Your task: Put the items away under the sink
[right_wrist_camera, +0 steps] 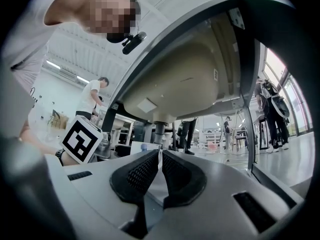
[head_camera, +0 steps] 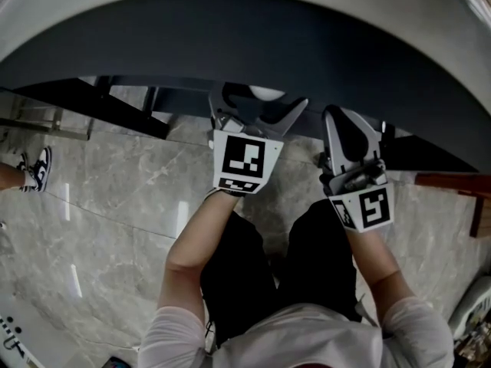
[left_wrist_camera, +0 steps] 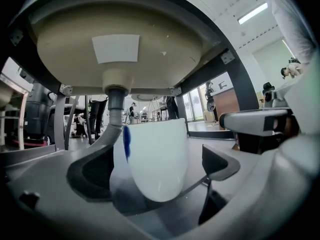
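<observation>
A white, cup-like container (left_wrist_camera: 157,159) with a blue mark on its side stands between the jaws of my left gripper (left_wrist_camera: 157,154). The jaws are spread wide and its pads (left_wrist_camera: 220,161) stay off the container's right side. In the head view the container (head_camera: 266,93) shows just under the sink's front edge, inside the left gripper (head_camera: 261,100). My right gripper (right_wrist_camera: 160,156) is pinched on a thin white sheet (right_wrist_camera: 159,160) seen edge-on. It reaches under the sink to the right of the left one (head_camera: 343,121).
The beige sink basin (left_wrist_camera: 120,29) hangs overhead with its grey drain pipe (left_wrist_camera: 116,104) behind the container. Black frame legs (left_wrist_camera: 240,84) flank the space. The dark sink top (head_camera: 245,37) hides both grippers' tips from above. Marble floor (head_camera: 115,205) lies below; people stand in the background.
</observation>
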Demonstrator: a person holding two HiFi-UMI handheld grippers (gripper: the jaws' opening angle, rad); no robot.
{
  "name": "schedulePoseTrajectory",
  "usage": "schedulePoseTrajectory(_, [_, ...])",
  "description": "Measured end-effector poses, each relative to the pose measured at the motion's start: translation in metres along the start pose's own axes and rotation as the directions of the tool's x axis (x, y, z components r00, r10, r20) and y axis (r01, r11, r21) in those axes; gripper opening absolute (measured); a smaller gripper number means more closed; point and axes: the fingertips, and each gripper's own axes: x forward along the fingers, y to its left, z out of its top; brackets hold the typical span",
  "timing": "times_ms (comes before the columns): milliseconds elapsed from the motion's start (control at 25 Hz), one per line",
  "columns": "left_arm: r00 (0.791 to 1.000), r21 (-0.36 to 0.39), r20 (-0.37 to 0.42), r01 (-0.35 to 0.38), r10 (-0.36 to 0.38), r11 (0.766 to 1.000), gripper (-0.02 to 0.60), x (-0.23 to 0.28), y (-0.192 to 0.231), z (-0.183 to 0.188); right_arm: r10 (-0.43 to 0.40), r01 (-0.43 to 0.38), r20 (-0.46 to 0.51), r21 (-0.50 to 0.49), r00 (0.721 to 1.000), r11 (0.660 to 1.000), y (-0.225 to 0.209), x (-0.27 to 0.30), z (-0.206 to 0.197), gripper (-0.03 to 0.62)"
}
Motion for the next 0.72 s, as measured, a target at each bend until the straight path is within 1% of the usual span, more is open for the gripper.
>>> schedulePoseTrajectory(120, [0.999, -0.006, 0.020, 0.027, -0.027, 1.000, 0.537, -0.008, -0.004, 0.004, -0.001, 0.001, 0.002, -0.003, 1.000, 1.000, 0.003, 0.001, -0.002, 0.048])
schedulePoseTrajectory(240, [0.998, 0.001, 0.016, 0.056, -0.056, 0.998, 0.537, -0.013, -0.007, 0.003, -0.002, 0.002, 0.002, -0.006, 1.000, 1.000, 0.005, 0.001, -0.005, 0.048])
schedulePoseTrajectory(400, [0.999, 0.008, 0.015, 0.049, -0.049, 0.999, 0.535, -0.018, -0.002, -0.001, -0.007, 0.007, 0.001, -0.001, 1.000, 1.000, 0.005, 0.004, -0.007, 0.048])
schedulePoseTrajectory(520, [0.999, 0.041, 0.022, 0.042, -0.043, 0.998, 0.527, -0.025, 0.000, -0.001, 0.003, -0.003, 0.008, -0.011, 1.000, 1.000, 0.008, 0.007, -0.004, 0.048])
schedulePoseTrajectory(640, [0.998, 0.057, 0.042, 0.040, -0.042, 0.998, 0.479, -0.032, 0.003, 0.005, -0.001, 0.001, 0.015, -0.015, 1.000, 1.000, 0.006, 0.008, -0.002, 0.048])
schedulePoseTrajectory(720, [0.998, 0.041, 0.048, 0.035, -0.037, 0.999, 0.418, -0.037, 0.006, 0.007, -0.004, 0.004, 0.013, -0.015, 1.000, 1.000, 0.005, 0.008, -0.002, 0.048])
